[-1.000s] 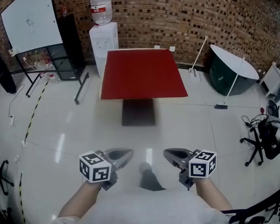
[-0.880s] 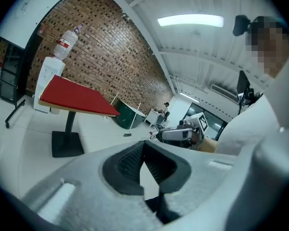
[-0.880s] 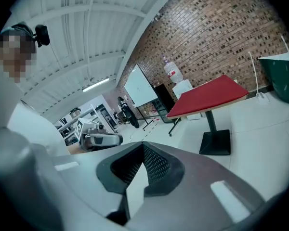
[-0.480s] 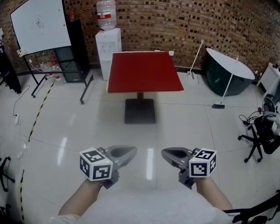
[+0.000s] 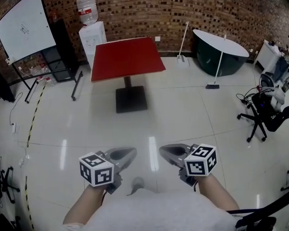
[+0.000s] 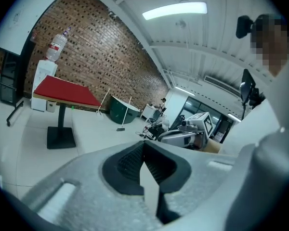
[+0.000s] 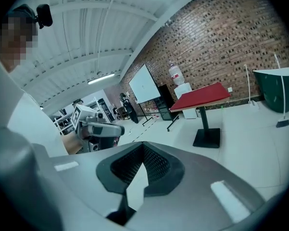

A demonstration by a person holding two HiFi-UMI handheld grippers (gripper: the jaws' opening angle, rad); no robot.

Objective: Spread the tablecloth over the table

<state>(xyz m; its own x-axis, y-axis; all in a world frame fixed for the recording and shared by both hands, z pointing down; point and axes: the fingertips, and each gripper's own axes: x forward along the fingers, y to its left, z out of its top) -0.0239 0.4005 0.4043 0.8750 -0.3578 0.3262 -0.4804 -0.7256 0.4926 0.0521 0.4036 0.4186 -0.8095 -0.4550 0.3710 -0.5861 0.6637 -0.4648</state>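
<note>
Left claw (image 5: 130, 153) and right claw (image 5: 164, 151) are clenched empty, well apart from the red tablecloth (image 5: 126, 57). It is probably light and limp, best pinched at two hem corners.

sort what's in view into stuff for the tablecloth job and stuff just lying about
Job:
red cloth, lying on the table
left gripper and right gripper, both shut and empty

Lying about:
water dispenser
whiteboard
mop
office chair
</note>
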